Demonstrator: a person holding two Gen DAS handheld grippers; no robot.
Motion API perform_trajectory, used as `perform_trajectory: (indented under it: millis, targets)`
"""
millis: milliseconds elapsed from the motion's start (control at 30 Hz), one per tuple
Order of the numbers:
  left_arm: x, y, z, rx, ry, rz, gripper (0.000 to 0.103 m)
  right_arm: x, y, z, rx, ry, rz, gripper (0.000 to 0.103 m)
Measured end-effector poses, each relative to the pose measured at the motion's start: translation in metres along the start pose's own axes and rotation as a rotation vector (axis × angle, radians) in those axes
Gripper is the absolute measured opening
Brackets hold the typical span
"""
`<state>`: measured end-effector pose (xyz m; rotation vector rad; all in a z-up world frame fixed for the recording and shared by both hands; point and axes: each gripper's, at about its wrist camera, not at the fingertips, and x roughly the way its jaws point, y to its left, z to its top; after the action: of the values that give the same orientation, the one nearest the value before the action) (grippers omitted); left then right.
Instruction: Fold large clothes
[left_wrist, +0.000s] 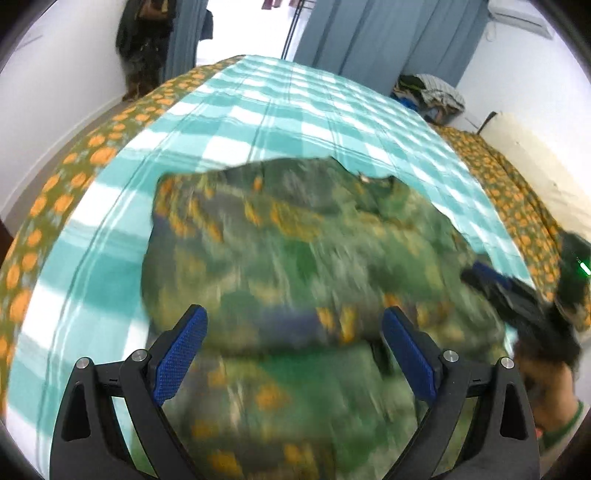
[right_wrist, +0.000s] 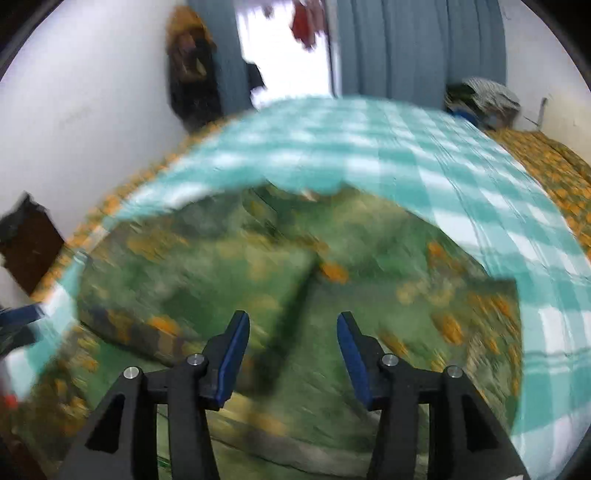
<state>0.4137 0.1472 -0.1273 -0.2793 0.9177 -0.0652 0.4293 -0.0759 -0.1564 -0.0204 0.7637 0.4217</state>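
Green garment (left_wrist: 295, 240) on checked sheet (left_wrist: 258, 122)

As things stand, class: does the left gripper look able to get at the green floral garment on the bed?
Probably yes: the left gripper is open right over the green floral garment, with nothing between.

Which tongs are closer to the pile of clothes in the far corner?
Right. The right tongs sit on the side toward the clothes pile; the left tongs are further left.
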Motion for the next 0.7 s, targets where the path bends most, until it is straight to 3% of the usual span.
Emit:
perform_trajectory:
  millis: [67, 133, 167, 233, 267, 367, 500, 600, 700]
  targets:
    - [0.032, 0.005, 0.014, 0.002, 0.017, 0.023, 0.094, 0.013, 0.011, 0.005, -0.023, 0.028, 0.055, 0.051]
    - [0.062, 0.01, 0.017, 0.011, 0.034, 0.056, 0.092, 0.044, 0.021, 0.002, -0.037, 0.122, 0.114, 0.051]
    - [0.079, 0.012, 0.013, 0.022, 0.054, 0.076, 0.092, 0.067, 0.023, -0.005, -0.036, 0.199, 0.11, 0.051]
    - [0.104, 0.017, 0.003, 0.048, 0.111, 0.083, 0.092, 0.093, 0.02, -0.02, -0.024, 0.266, 0.076, 0.049]
    - [0.118, 0.018, -0.009, 0.092, 0.126, 0.098, 0.093, 0.095, 0.02, -0.027, -0.017, 0.253, 0.073, 0.049]
    - [0.122, 0.013, -0.025, 0.158, 0.052, 0.108, 0.098, 0.094, 0.019, -0.035, 0.003, 0.218, 0.073, 0.049]
    - [0.12, 0.008, -0.023, 0.171, 0.058, 0.123, 0.099, 0.096, 0.019, -0.039, 0.006, 0.196, 0.077, 0.049]
    - [0.101, -0.007, -0.015, 0.206, 0.073, 0.187, 0.097, 0.096, 0.02, -0.039, 0.01, 0.194, 0.081, 0.049]
    - [0.074, -0.02, 0.002, 0.214, 0.006, 0.125, 0.098, 0.099, 0.016, -0.036, 0.017, 0.189, 0.09, 0.049]
